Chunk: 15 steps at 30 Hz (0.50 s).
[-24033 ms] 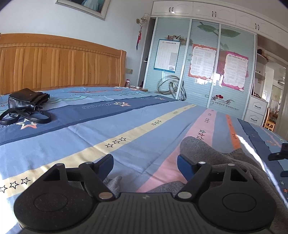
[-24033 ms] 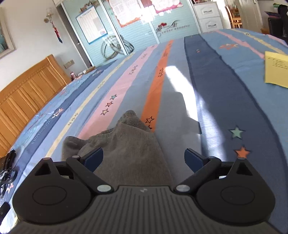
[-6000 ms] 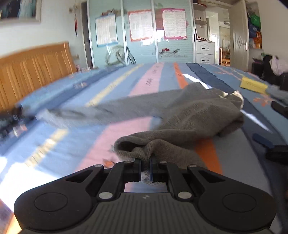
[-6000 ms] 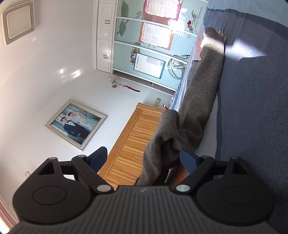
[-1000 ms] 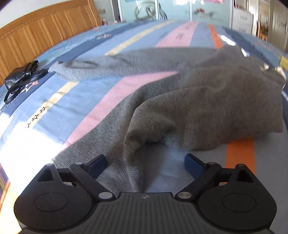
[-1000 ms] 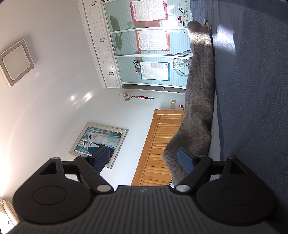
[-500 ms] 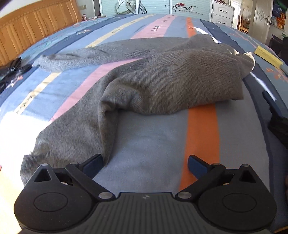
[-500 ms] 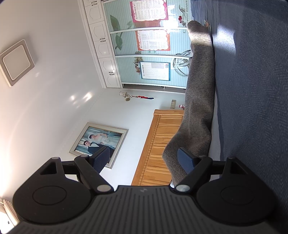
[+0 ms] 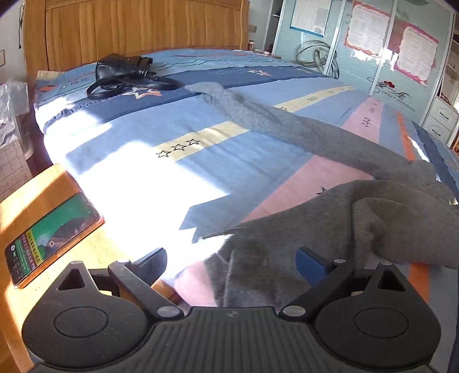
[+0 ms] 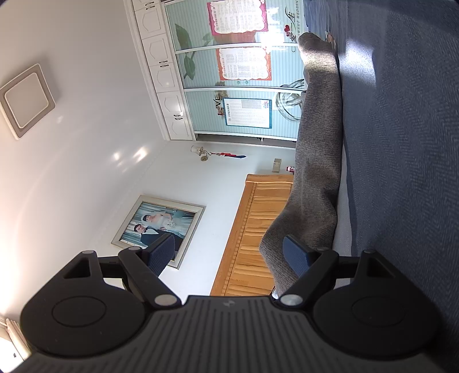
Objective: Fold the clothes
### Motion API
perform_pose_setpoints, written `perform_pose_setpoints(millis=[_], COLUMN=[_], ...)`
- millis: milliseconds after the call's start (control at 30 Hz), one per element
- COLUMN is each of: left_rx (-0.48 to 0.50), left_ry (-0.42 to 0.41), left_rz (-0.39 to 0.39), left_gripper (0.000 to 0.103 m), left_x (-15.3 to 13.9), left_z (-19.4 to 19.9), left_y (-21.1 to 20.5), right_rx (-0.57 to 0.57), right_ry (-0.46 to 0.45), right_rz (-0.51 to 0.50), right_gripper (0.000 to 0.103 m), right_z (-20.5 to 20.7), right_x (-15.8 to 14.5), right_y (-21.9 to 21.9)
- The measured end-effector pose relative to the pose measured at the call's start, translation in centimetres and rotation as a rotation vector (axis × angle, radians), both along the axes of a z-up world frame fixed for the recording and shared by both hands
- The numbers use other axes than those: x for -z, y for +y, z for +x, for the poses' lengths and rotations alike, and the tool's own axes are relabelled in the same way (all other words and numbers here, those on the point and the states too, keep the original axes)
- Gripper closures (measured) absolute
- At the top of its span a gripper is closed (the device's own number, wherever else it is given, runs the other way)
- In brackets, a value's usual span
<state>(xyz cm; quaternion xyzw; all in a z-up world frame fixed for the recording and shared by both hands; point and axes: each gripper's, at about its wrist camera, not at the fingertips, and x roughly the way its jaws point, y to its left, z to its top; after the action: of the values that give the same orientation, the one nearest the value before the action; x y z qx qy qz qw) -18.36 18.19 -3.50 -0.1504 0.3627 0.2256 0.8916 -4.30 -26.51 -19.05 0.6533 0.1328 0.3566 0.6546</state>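
While the grey sweater (image 9: 330, 223) is lying spread across the striped bed (image 9: 200, 160), the left claw (image 9: 231, 262) is closing above its near hem, pads not touching it. The right claw (image 10: 228, 252) is gaping, cloth at its three-o'clock finger.

Grey sweater (image 9: 330, 229); blue striped, starred bedspread (image 9: 200, 160); black bag (image 9: 123, 69).

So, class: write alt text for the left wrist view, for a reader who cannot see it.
A grey sweater lies spread on a striped blue bedspread, its near edge between the closing jaws of the left tool, not gripped. A black handbag sits near the wooden headboard.
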Motion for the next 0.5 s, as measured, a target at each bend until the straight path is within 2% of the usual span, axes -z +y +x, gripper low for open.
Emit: perform_pose_setpoints(millis=[167,267,367,500], left_rx=[0.018,0.020,0.062,0.135], left_ry=[0.101,0.050,0.022,-0.006], left_rz=[0.085,0.038,0.052,0.050], left_gripper=[0.012,0.011,0.011,0.026], left_x=[2.3,3.0,2.9,2.6], left_z=[1.1,0.9,1.0,1.3], left_y=[0.6,1.2,1.5,1.7], right_rx=[0.000,0.001,0.001,0.002], right_ry=[-0.001,-0.001,0.000,0.000], right_rz=[-0.001,-0.001,0.000,0.001], right_gripper=[0.020,0.020,0.019,0.019], right_z=[0.0,-0.1,-0.1,-0.1], right_x=[0.0,0.0,0.0,0.0], right_y=[0.0,0.0,0.0,0.0])
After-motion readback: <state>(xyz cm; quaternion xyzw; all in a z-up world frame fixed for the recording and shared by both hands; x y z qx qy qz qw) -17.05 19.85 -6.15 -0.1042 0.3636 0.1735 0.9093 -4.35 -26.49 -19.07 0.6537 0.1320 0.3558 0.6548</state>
